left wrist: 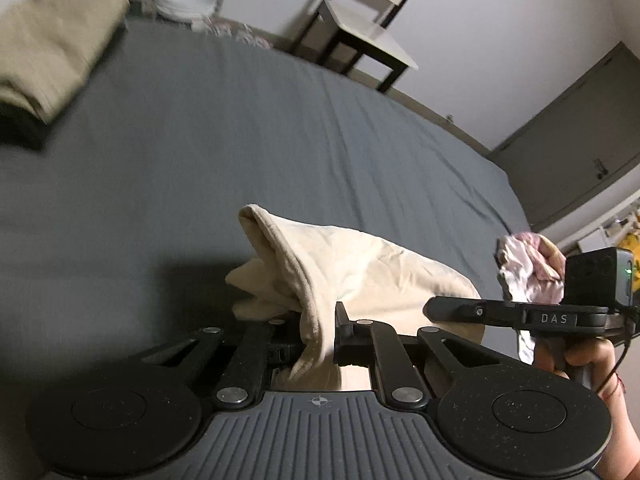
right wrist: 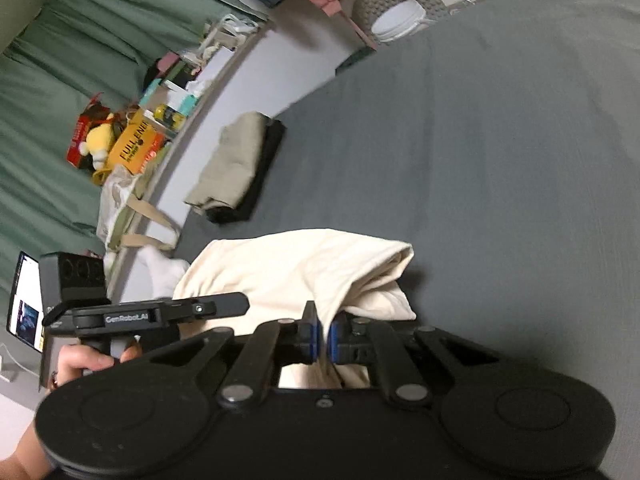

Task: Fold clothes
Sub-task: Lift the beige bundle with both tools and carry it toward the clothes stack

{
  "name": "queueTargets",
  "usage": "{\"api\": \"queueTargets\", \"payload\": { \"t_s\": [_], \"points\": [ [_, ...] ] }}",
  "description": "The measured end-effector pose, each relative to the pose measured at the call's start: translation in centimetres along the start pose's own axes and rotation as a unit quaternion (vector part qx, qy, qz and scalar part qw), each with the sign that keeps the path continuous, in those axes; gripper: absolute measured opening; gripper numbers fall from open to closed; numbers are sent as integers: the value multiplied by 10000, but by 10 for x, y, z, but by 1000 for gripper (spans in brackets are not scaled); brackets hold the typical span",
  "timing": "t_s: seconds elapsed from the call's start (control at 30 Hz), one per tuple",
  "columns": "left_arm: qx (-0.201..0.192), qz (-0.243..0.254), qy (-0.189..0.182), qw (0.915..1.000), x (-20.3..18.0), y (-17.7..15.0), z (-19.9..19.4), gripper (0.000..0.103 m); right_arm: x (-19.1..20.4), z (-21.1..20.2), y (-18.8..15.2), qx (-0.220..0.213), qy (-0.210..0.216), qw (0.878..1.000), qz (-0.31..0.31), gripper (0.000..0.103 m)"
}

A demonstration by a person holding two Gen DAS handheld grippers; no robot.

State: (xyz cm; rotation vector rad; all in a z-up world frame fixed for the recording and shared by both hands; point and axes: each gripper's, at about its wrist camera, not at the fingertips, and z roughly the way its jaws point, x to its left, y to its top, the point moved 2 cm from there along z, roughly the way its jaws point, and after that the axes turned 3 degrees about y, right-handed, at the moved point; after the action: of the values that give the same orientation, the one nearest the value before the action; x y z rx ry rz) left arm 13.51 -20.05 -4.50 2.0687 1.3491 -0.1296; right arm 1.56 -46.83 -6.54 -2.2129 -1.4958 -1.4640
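A cream garment (left wrist: pixel 352 272) is bunched and lifted over the grey bed sheet (left wrist: pixel 240 128). My left gripper (left wrist: pixel 316 338) is shut on a folded edge of it, with cloth hanging down between the fingers. In the right wrist view the same cream garment (right wrist: pixel 304 272) lies just ahead of my right gripper (right wrist: pixel 322 336), whose blue pads (right wrist: pixel 334 338) are pressed on a thin fold of it. Each view shows the other gripper in a hand: the right one (left wrist: pixel 520 316) at right, the left one (right wrist: pixel 160 312) at left.
A folded stack, khaki on black (left wrist: pixel 48 48), sits at the bed's far corner (right wrist: pixel 236 160). A pink and white cloth (left wrist: pixel 524 268) lies near the bed's edge. A dark-legged side table (left wrist: pixel 360 28), a white bucket (left wrist: pixel 186 0), a door (left wrist: pixel 572 136) and a cluttered floor strip (right wrist: pixel 132 136) surround the bed.
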Motion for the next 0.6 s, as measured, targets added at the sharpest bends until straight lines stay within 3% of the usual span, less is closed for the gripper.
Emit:
{"api": "queueTargets", "payload": {
  "t_s": [0.33, 0.47, 0.6],
  "points": [
    [-602, 102, 967, 9934, 70, 104, -95, 10, 133, 85, 88, -16, 224, 9954, -930, 6],
    [-883, -77, 1261, 9880, 108, 148, -111, 10, 171, 134, 131, -6, 161, 9934, -1138, 6],
    [-990, -6, 1570, 9826, 148, 191, -104, 10, 186, 190, 164, 58, 44, 9946, -1036, 6]
  ]
}}
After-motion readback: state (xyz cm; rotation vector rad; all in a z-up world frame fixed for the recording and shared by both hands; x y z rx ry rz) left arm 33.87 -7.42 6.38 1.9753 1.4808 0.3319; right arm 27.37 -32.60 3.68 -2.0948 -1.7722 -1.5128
